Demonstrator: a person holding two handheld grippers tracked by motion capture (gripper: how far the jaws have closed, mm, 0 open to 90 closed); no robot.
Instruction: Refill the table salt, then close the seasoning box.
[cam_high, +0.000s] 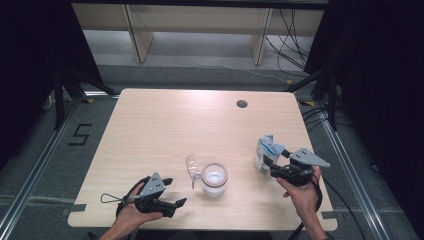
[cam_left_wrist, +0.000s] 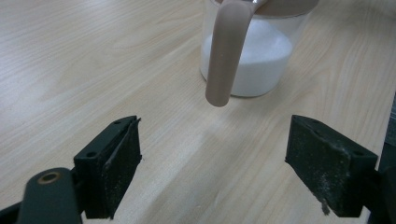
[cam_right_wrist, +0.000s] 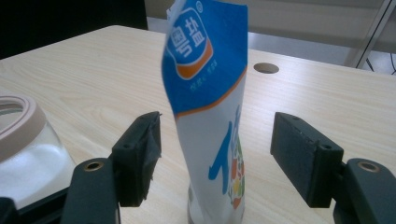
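A: What's the bag (cam_right_wrist: 208, 116) like?

B: A slim pouch, blue on top with white characters and an orange-edged badge, white below with blue and coloured print. It stands upright on the table (cam_high: 165, 125), leaning a little, its top corner torn open.

A: Where is it?

B: Near the table's right edge, well right of the jar (cam_high: 214, 179). In the right gripper view it stands between the two pads of the right gripper (cam_right_wrist: 215, 158), with a gap on each side.

A: So nothing is gripped?

B: No. Those jaws stand wide and neither pad presses on the bag.

A: And the jar?

B: Clear glass, part full of white grains, with a beige rim. Its clear lid (cam_high: 192, 169) is tipped open to the left. In the left gripper view a beige latch (cam_left_wrist: 227, 51) hangs down its side.

A: The left gripper (cam_left_wrist: 212, 172)?

B: Spread apart too, empty, held low over the table just short of the jar.
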